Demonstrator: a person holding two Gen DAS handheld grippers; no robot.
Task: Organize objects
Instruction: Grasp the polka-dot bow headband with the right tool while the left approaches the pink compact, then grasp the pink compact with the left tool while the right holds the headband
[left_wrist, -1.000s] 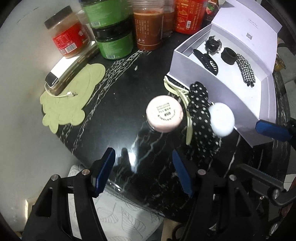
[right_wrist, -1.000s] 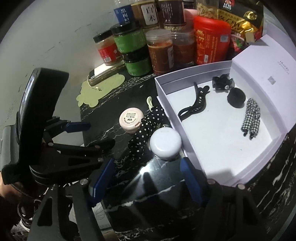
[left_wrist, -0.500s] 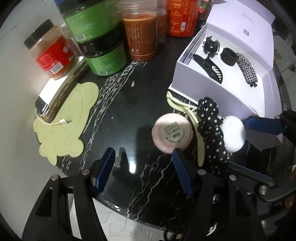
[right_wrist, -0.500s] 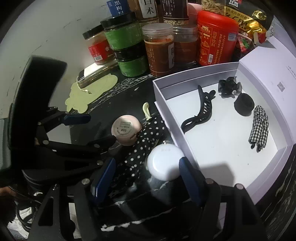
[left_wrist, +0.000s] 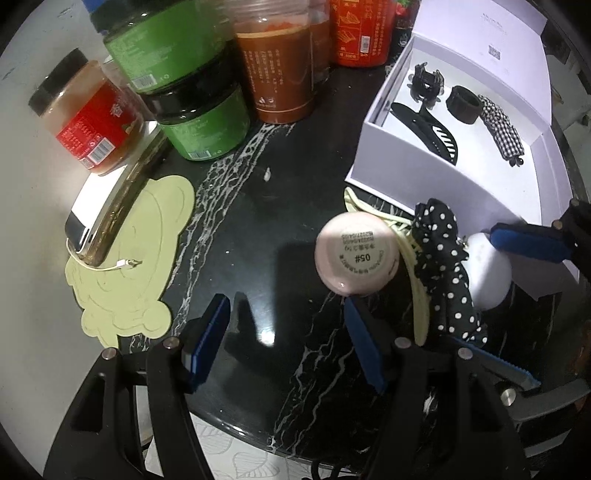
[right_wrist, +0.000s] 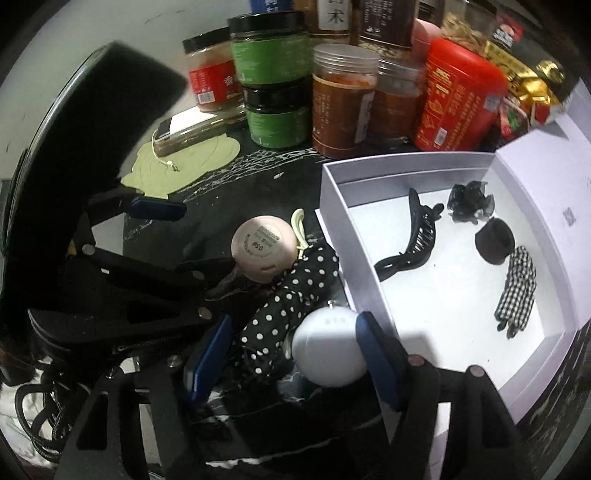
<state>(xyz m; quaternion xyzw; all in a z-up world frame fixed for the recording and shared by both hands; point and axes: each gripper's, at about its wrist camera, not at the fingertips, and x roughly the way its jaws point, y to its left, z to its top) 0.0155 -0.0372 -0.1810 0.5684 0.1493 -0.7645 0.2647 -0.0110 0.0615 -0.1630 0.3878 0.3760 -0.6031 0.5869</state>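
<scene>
Left wrist view
Left hand-held gripper (left_wrist: 286, 338): bottom centre, pointing steeply down at the black marble tabletop (left_wrist: 266, 206); blue pads spread, nothing between them.
Pink jar (left_wrist: 356, 254): centre right, just beyond the right-hand pad; its round face reads "#50" — the finer print is too small to read.
Polka-dot scrunchie (left_wrist: 447, 266): right of the pink jar, lying over a pale yellow clip (left_wrist: 419, 295).
White box (left_wrist: 480, 177): upper right, open, holding black claw clips, a black band and a checked hair tie.
Jars: upper left — red-labelled jar (left_wrist: 86, 118), stacked green-labelled jars (left_wrist: 184, 74), brown jar (left_wrist: 279, 70); Chinese print, not legible.
Green mat (left_wrist: 136, 254): left, with a phone-like device (left_wrist: 107, 195) resting on its edge.

Right wrist view
Right hand-held gripper (right_wrist: 291, 354): bottom centre, angled down; jaws closing, with the white round case (right_wrist: 328, 347) between the pads and the right-hand pad at its edge — a grip cannot be told.
Left tool: fills the left of the frame, its pad beside the pink jar (right_wrist: 264, 249).
Red canister (right_wrist: 458, 99): top right; label not legible.
White box (right_wrist: 354, 251): right, just beside the white round case.
</scene>
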